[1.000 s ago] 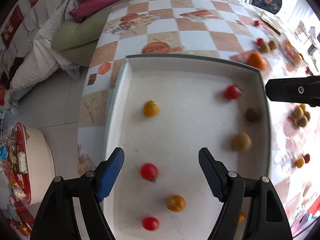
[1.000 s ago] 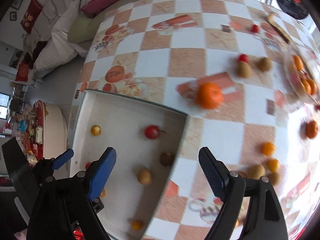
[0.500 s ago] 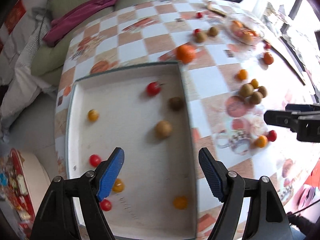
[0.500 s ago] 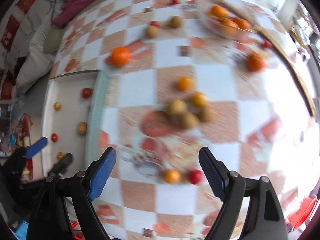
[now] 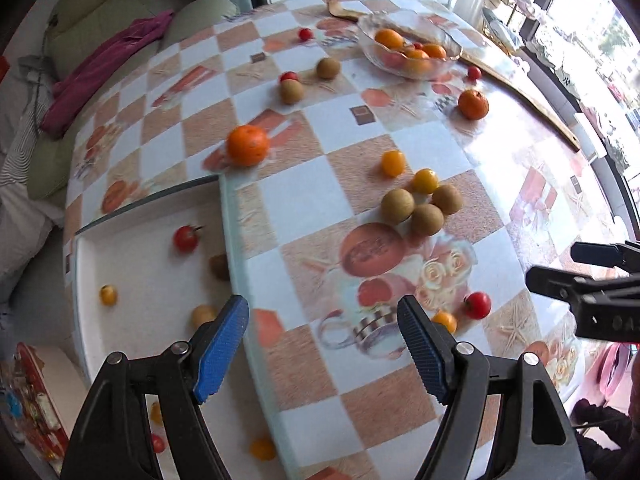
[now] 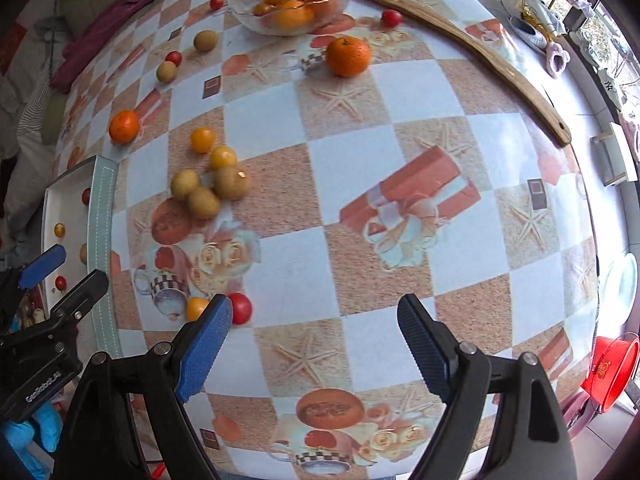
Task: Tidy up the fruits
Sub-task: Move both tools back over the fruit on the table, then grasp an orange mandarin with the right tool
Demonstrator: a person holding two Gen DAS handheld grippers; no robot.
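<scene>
Since the earlier frames both cameras have been swung rightward, away from the tray and out over the checked table

From the left wrist view, the left gripper (image 5: 323,346) is seen with its blue-padded fingers (image 5: 222,344) spread wide and nothing held between them. It hangs over the tray's right wall (image 5: 236,248). Inside the white tray (image 5: 132,280) a red cherry tomato (image 5: 185,239), a yellow one (image 5: 108,294) and brown longans are scattered. On the table, a cluster of longans (image 5: 418,206) lies at mid distance, an orange (image 5: 247,145) just beyond the tray's far corner, and a red tomato (image 5: 477,305) and a small orange fruit (image 5: 445,321) near the right finger

From the right wrist view, the right gripper (image 6: 314,346) is likewise shown wide open and empty. The same red tomato (image 6: 240,308) and orange fruit (image 6: 196,307) sit just beside its left finger tip; the longan cluster (image 6: 208,190) lies farther off to the left. A glass bowl (image 6: 244,8) of oranges stands at the far edge

A reach for loose fruit is judged to be in hand, with most pieces not yet gathered. For the next move, the right gripper would need to be shifted left and lowered so the red tomato is centred between the fingers before they are closed gently
</scene>
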